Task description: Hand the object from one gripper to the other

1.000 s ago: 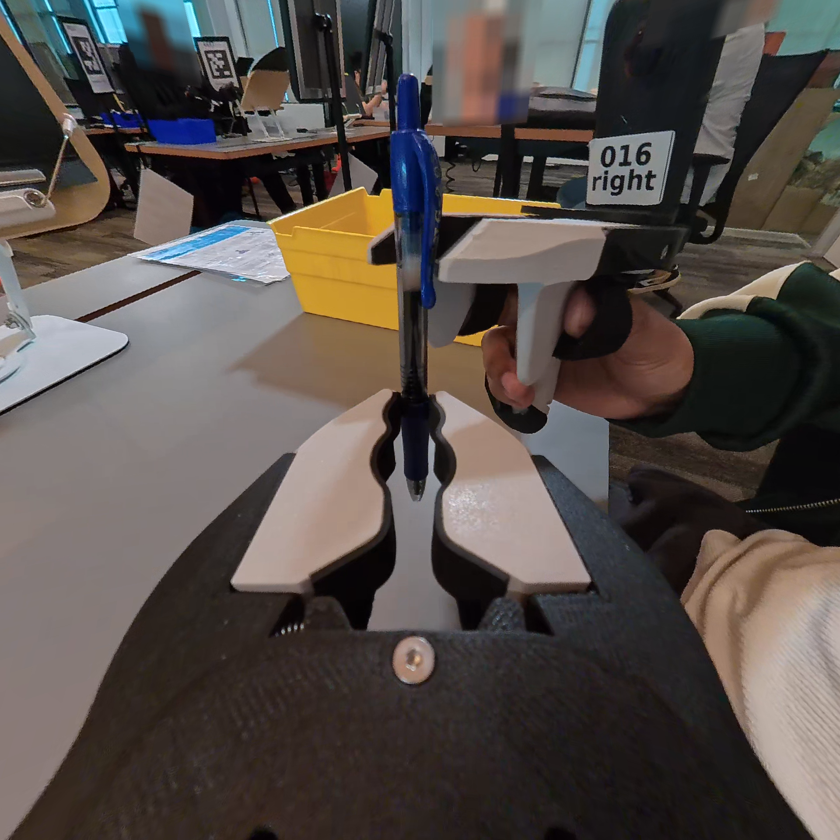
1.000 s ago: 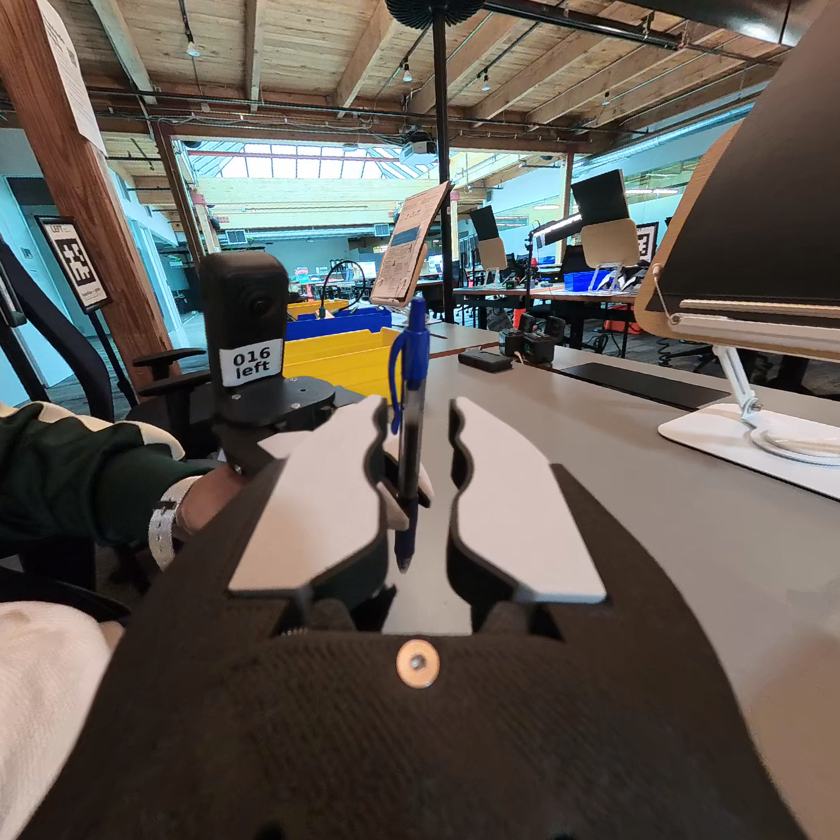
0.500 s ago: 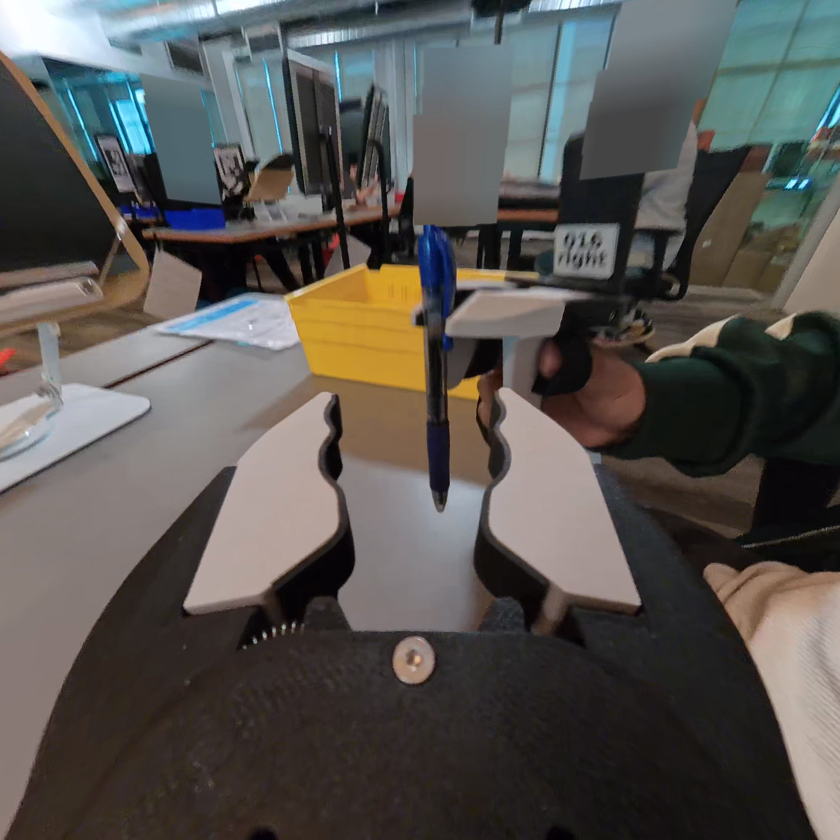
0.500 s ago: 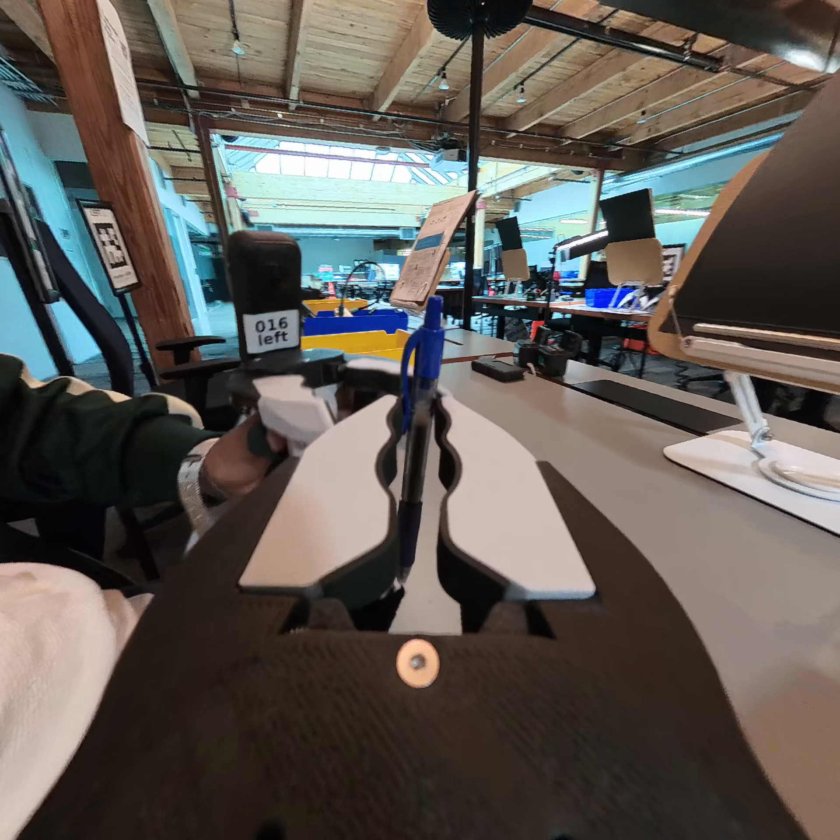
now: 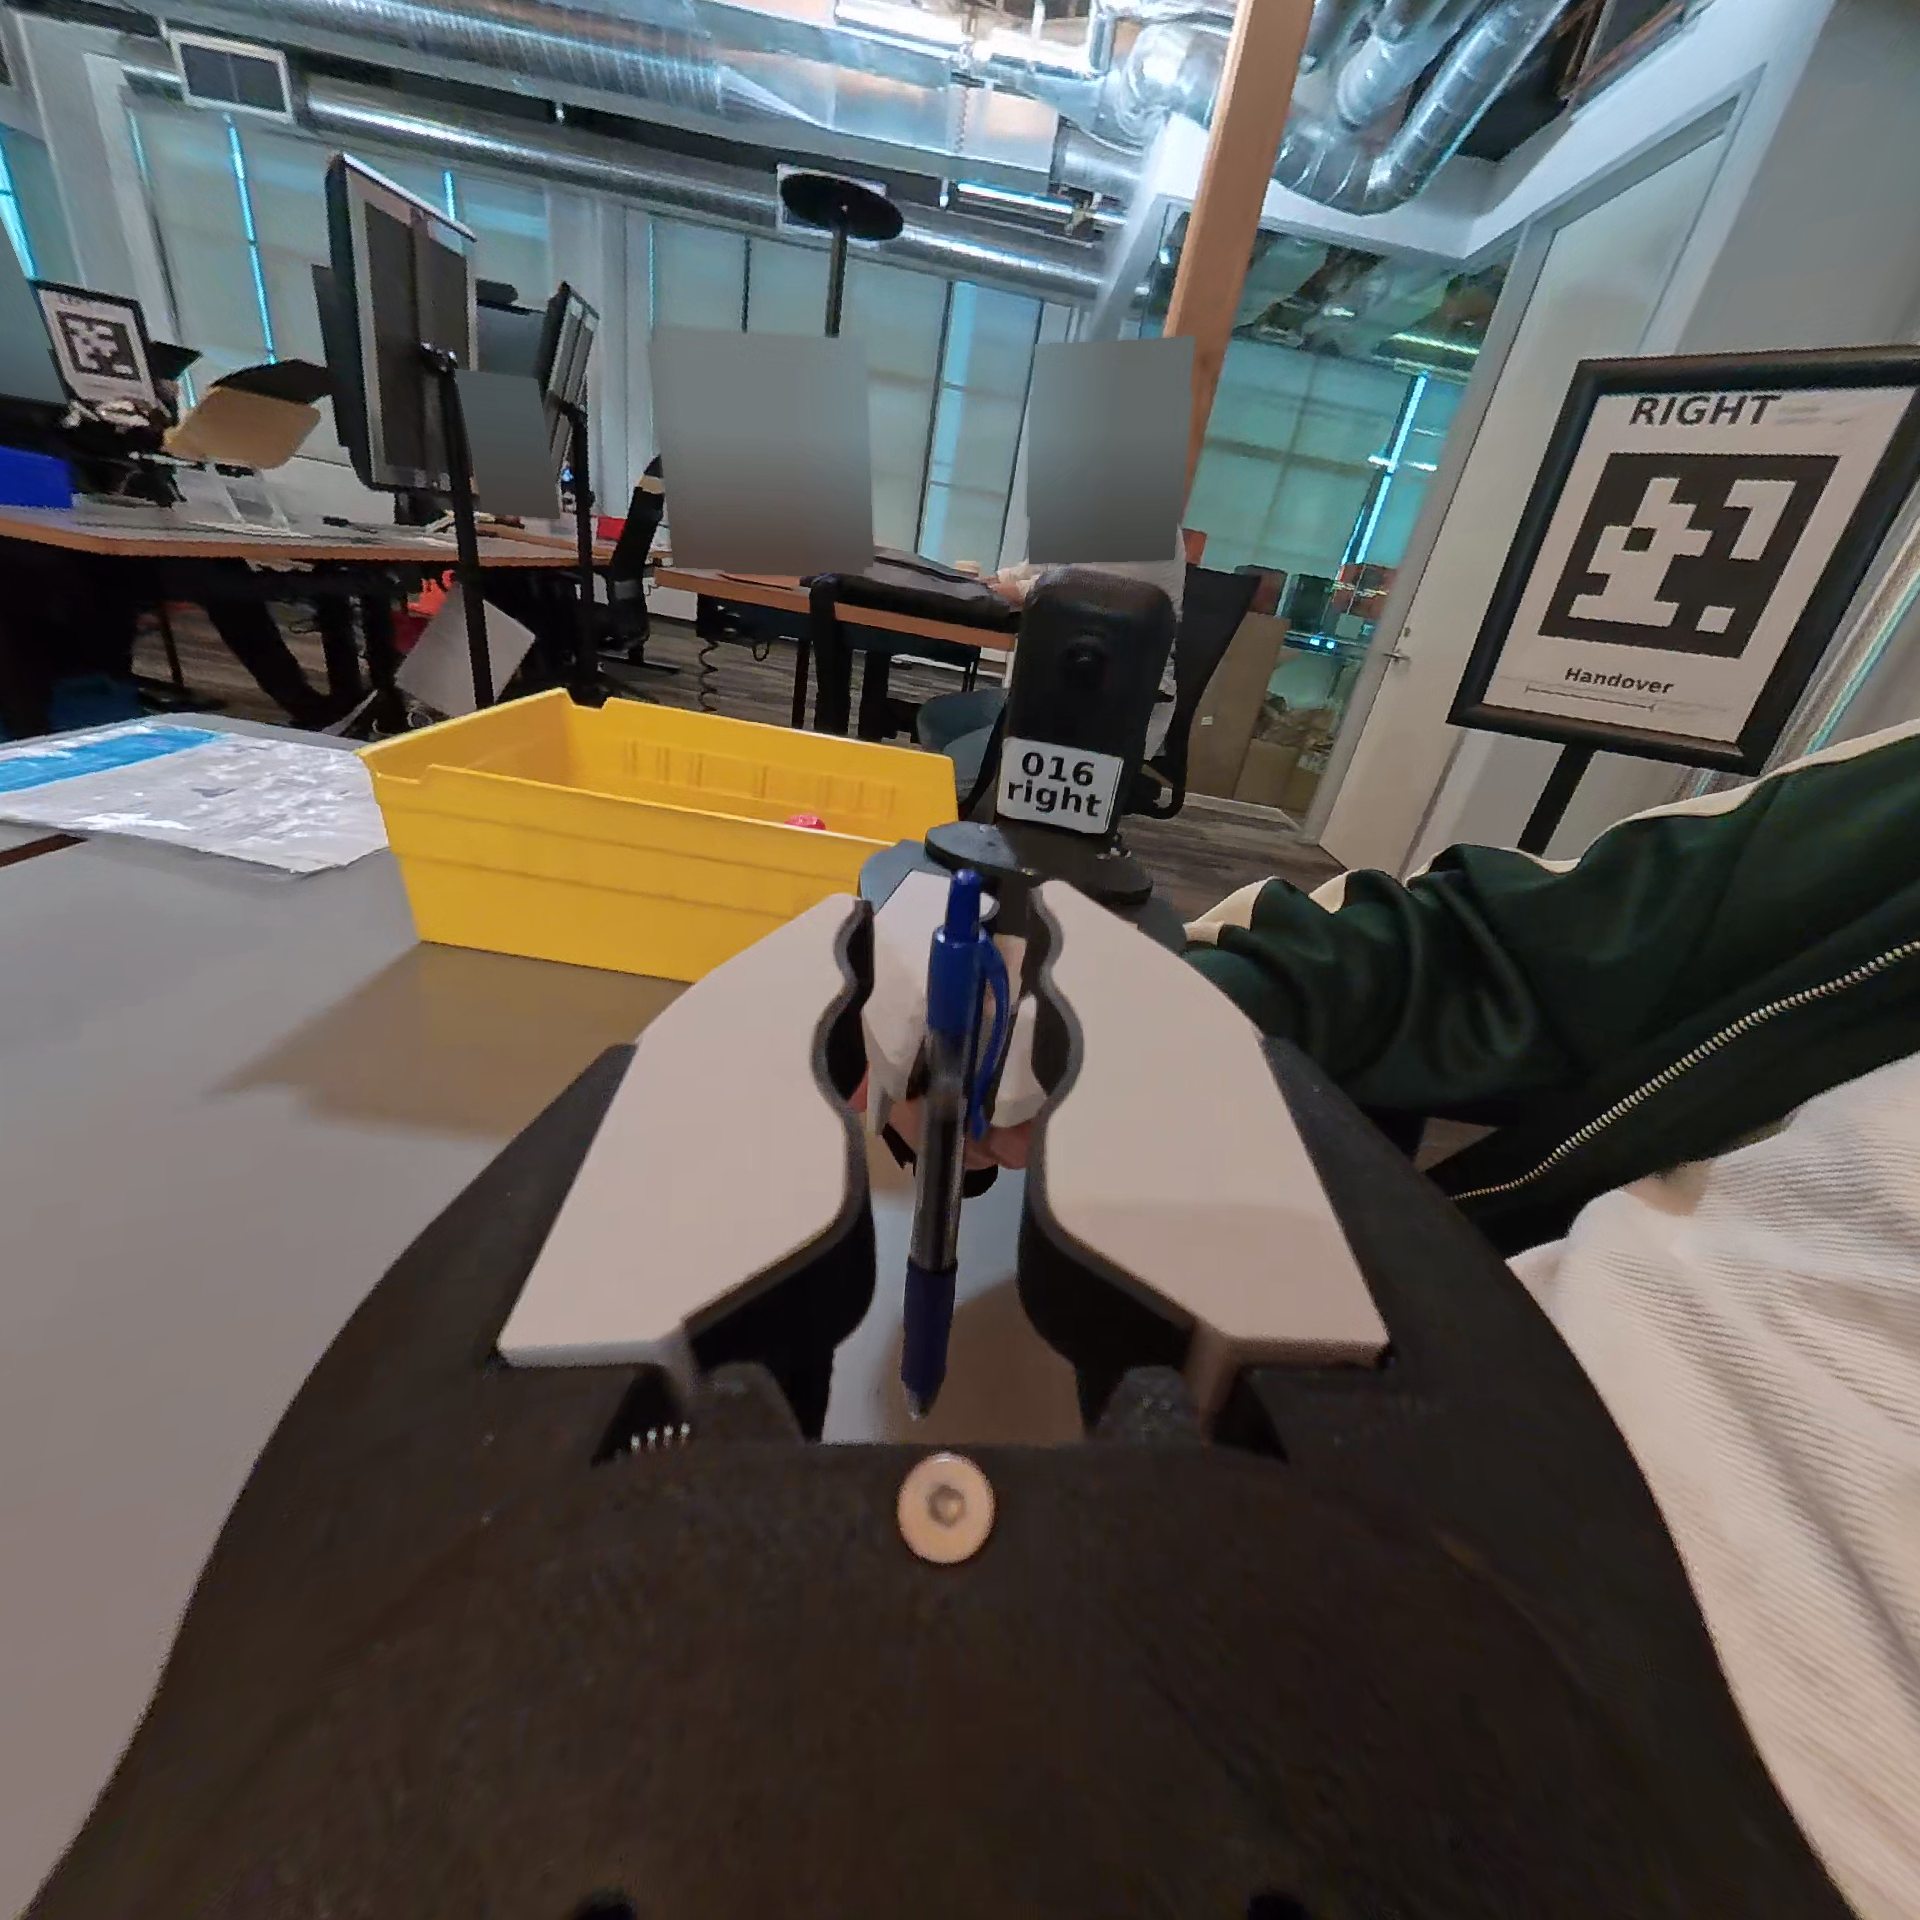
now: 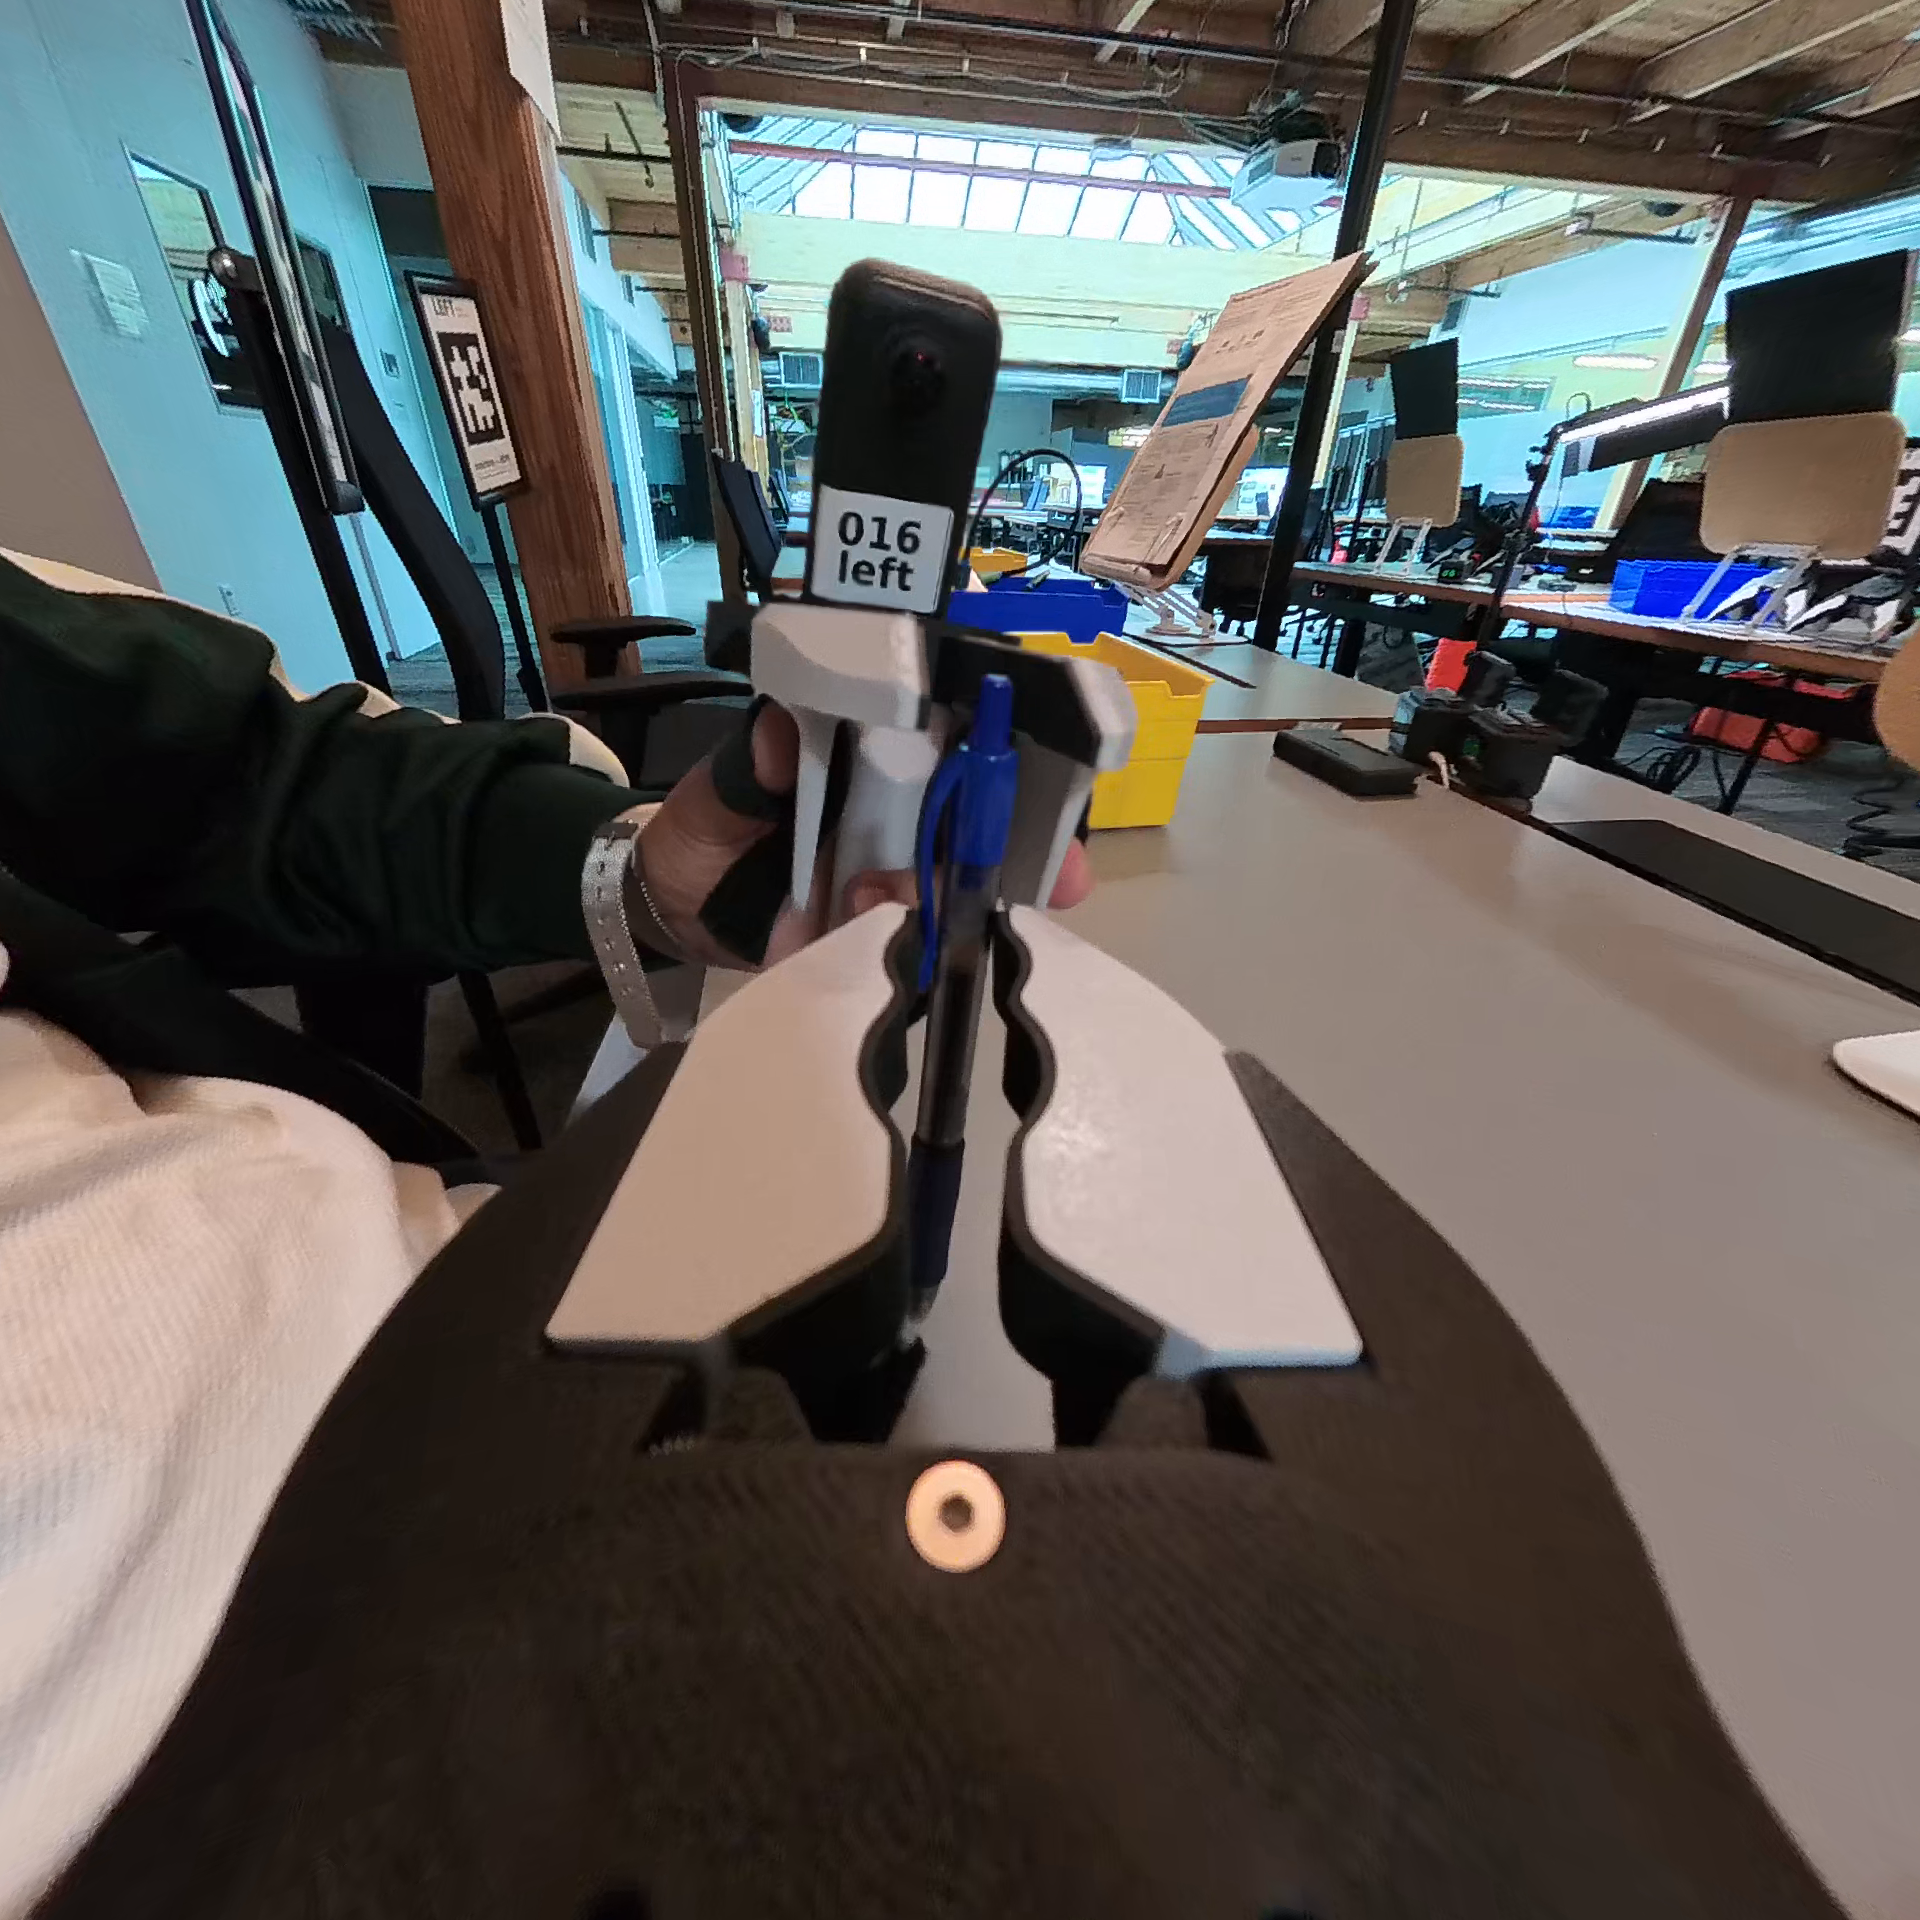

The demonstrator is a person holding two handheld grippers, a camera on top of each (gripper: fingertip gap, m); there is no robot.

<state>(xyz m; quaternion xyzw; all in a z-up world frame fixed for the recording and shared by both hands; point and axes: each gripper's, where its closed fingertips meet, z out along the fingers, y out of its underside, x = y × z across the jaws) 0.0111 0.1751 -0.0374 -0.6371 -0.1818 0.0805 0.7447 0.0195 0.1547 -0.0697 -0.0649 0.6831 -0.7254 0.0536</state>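
Observation:
A blue pen (image 5: 940, 1143) stands upright, tip down, above the grey table (image 5: 208, 1091). My right gripper (image 6: 951, 925) is shut on the pen (image 6: 951, 1039) at its clear barrel. My left gripper (image 5: 951, 935) is open, its fingers on either side of the pen with a gap on each side. The two grippers face each other. The right gripper (image 5: 961, 1049) shows just behind the pen in the left wrist view. The left gripper (image 6: 966, 810) shows behind the pen's clip end in the right wrist view.
A yellow bin (image 5: 623, 862) stands on the table beyond the grippers, also in the right wrist view (image 6: 1143, 727). A printed sheet (image 5: 208, 790) lies far left. Black devices (image 6: 1475, 727) and a white stand base (image 6: 1881, 1070) sit to the right. A framed sign (image 5: 1683, 561) stands right. Less than 4 cm separates the two grippers' tips.
The left gripper let go of the pen and the right gripper closed on it. Since then the grippers have turned to face each other, and the left fingers have narrowed around the pen.

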